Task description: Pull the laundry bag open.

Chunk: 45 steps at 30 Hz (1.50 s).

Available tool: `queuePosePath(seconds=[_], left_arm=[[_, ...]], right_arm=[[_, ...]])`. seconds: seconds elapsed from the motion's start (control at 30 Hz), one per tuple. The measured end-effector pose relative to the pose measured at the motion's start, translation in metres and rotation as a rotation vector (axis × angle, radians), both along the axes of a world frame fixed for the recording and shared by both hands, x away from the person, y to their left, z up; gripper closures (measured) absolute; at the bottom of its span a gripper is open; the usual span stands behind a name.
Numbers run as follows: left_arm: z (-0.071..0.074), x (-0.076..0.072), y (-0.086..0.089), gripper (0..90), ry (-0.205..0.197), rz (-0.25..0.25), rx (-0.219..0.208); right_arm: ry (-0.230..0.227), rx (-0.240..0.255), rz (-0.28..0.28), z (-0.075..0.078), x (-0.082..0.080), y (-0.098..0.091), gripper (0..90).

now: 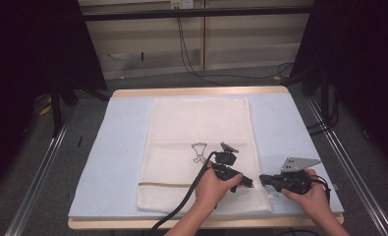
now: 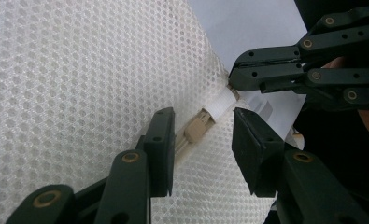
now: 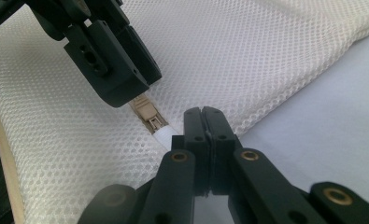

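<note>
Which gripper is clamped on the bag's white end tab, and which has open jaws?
The right gripper is shut on the white tab at the zipper's end. The left gripper stands open, its jaws either side of the beige zipper pull.

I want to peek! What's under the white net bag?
The mesh bag lies on a pale blue mat covering the table. What lies beneath the bag's middle is covered; its inside cannot be seen.

Grey carpeted floor point(image 1: 29, 196), black curtains point(image 1: 29, 44) both sides, pale panelled wall point(image 1: 250, 44), dangling black cables point(image 1: 186, 54).
</note>
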State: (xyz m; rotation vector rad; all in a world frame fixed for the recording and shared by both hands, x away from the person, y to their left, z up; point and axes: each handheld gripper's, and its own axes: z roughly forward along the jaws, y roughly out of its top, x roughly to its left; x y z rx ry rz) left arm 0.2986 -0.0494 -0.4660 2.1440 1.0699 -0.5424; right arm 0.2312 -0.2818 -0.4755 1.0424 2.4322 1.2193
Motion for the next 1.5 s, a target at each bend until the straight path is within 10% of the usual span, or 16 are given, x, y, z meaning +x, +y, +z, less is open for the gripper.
queuePosePath(seconds=[0.7,1.5], left_arm=[[-0.009,-0.001,-0.011,86.7,0.045,0.007,0.022],[-0.002,0.003,0.021,87.4,0.055,0.056,-0.037]], right_arm=[[0.007,-0.023,0.016,-0.006,0.001,0.004,90.0],[0.007,-0.081,0.034,-0.006,0.001,0.009,90.0]])
